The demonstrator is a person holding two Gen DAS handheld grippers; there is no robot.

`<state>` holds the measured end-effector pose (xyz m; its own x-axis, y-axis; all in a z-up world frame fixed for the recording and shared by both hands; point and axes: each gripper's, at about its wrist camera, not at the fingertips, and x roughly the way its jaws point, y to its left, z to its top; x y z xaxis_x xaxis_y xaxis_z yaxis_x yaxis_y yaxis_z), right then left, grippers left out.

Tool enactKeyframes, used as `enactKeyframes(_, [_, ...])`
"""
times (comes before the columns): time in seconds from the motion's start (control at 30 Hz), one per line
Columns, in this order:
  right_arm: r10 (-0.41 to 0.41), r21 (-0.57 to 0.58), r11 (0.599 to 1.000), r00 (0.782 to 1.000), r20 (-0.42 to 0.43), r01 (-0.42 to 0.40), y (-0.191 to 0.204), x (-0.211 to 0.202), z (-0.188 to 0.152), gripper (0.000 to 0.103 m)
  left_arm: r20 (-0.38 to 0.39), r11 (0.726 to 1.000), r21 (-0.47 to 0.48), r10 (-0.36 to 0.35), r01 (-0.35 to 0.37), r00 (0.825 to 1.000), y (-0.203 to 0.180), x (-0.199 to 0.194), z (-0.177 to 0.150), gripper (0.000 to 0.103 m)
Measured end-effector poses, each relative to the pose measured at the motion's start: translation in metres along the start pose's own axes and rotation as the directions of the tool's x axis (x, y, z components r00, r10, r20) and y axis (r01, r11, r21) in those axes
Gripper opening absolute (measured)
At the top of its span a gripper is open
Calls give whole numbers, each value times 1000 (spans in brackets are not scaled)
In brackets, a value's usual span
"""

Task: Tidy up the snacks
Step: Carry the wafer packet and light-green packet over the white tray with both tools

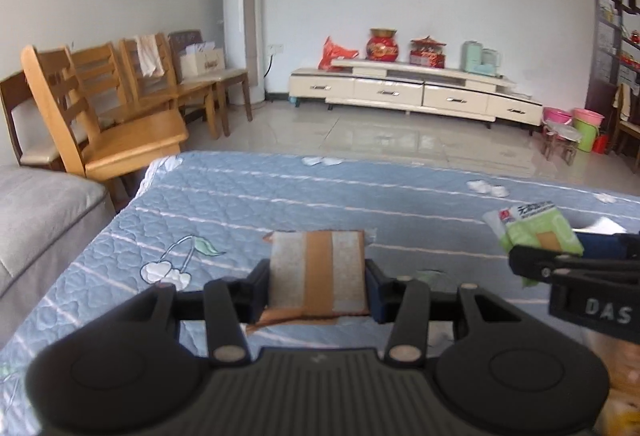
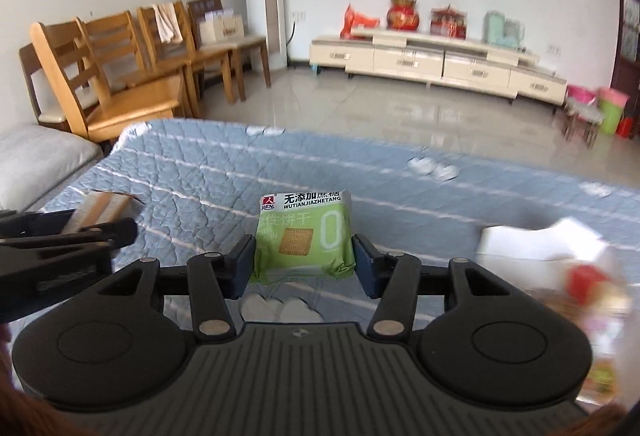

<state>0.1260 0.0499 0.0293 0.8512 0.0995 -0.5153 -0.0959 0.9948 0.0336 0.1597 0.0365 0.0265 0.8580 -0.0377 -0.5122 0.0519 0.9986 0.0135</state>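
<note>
Both lifted for sorting, I guess: left gripper (image 1: 317, 286) clamps the brown-striped packet (image 1: 318, 272), right gripper (image 2: 304, 261) pinches the green biscuit pack (image 2: 305, 238) above the blue quilt (image 2: 224, 172).

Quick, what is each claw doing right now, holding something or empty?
Left claw: closed on a brown and white snack packet, lifted off the blue quilt.
Right claw: closed on a green biscuit packet.

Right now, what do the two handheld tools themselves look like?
Both match: the left tool and the right tool are matte black plastic with a ribbed centre plate, two round discs, silver pivot pins and dark blue pads. In the left wrist view the right tool's side bears white letters "DAS". No cables or sleeves show.
</note>
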Motion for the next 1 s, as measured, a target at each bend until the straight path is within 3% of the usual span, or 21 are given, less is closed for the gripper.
enactKeyframes(0.33, [-101, 74, 993, 993, 61, 96, -61, -128, -33, 65, 4, 989, 15, -145, 145, 989, -75, -82, -17, 47])
enactKeyframes(0.57, [-198, 119, 975, 976, 90, 187, -110, -190, -58, 65, 2, 975, 49, -219, 219, 976, -123, -107, -28, 47])
enactKeyframes(0.83, [-286, 191, 945, 954, 90, 265, -166, -222, -82, 65, -16, 959, 99, -266, 267, 964, -164, -107, -35, 47])
enactKeyframes(1.0, [-294, 205, 940, 953, 71, 274, -177, -208, -87, 65, -26, 952, 121, -280, 281, 960, -179, -102, -37, 47])
